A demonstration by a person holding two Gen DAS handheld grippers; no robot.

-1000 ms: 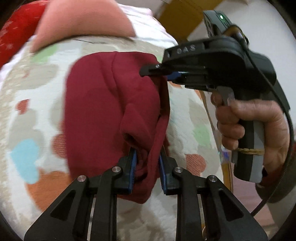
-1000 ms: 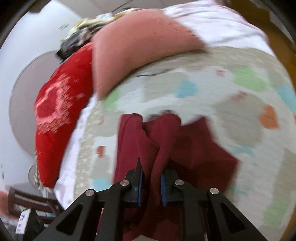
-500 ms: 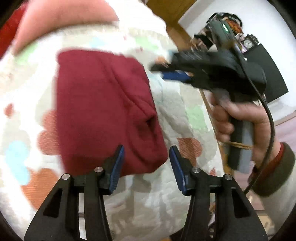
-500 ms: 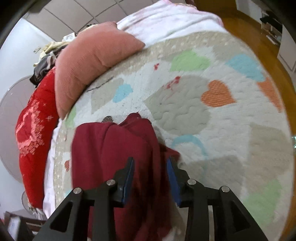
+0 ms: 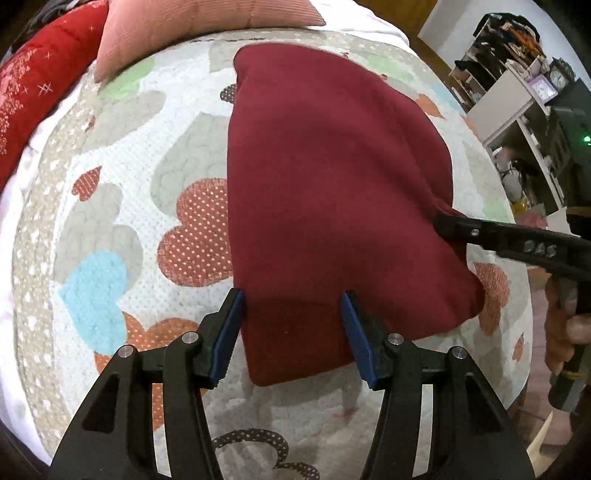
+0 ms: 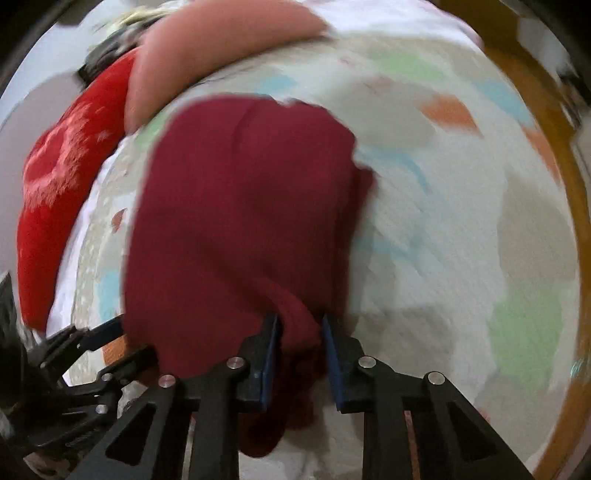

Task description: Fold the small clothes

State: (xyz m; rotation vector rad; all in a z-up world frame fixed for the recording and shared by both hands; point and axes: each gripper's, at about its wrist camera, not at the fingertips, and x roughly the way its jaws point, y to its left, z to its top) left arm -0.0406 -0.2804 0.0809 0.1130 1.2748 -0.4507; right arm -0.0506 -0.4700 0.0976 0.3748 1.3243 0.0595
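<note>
Maroon fleece, soft and matte, makes up the folded garment that lies on a quilted bedspread stitched with dotted hearts in orange, pale blue, green and grey. In the left wrist view the cloth forms a rough trapezoid, narrow at its far end and wider near the camera, with a smaller flap reaching between the fingers of the left tool. That tool's jaws have just been opening and stand apart, the blue ribbed pads on either side of the flap without pressing it: released. At the right edge the black tip of the right tool touches the garment's side, with a hand on its grip below. A ribbed salmon pillow and a red embroidered cushion sit at the bed's far end. The right wrist view is motion-blurred; the garment fills its centre, and a bunched fold rises between the pads of the right tool, whose jaws have just been closing; they appear clenched on that fold.
</note>
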